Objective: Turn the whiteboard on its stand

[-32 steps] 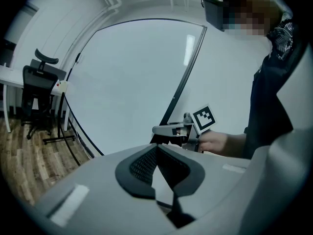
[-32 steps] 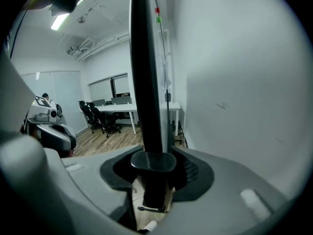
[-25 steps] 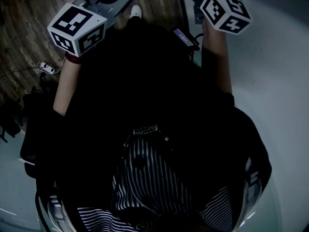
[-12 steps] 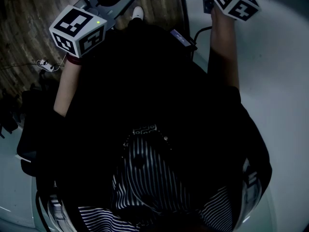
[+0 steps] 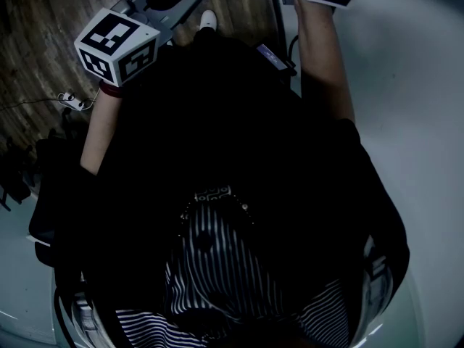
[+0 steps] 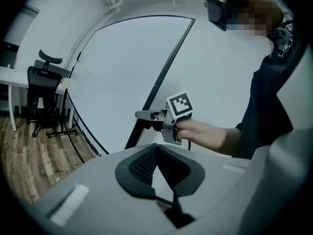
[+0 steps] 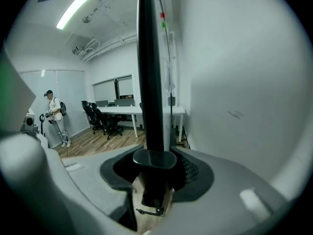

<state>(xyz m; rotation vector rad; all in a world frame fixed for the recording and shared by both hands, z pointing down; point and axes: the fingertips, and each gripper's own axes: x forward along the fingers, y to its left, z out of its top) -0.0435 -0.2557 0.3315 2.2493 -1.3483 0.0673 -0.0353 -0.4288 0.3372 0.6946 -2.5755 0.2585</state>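
White whiteboard (image 6: 122,77) with black frame (image 7: 149,72), black-and-white marker cube (image 5: 116,44) — brown wood-grain floor (image 5: 43,13), black-and-white striped garment (image 5: 217,274)

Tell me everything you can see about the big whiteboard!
The whiteboard is big, white and smooth, with only a few faint marks on it. A thin black frame runs round it. It stands upright over a wooden floor. Small red and green dots sit near its top edge. The right claw is clamped on the frame, which shows edge-on in that claw's view.
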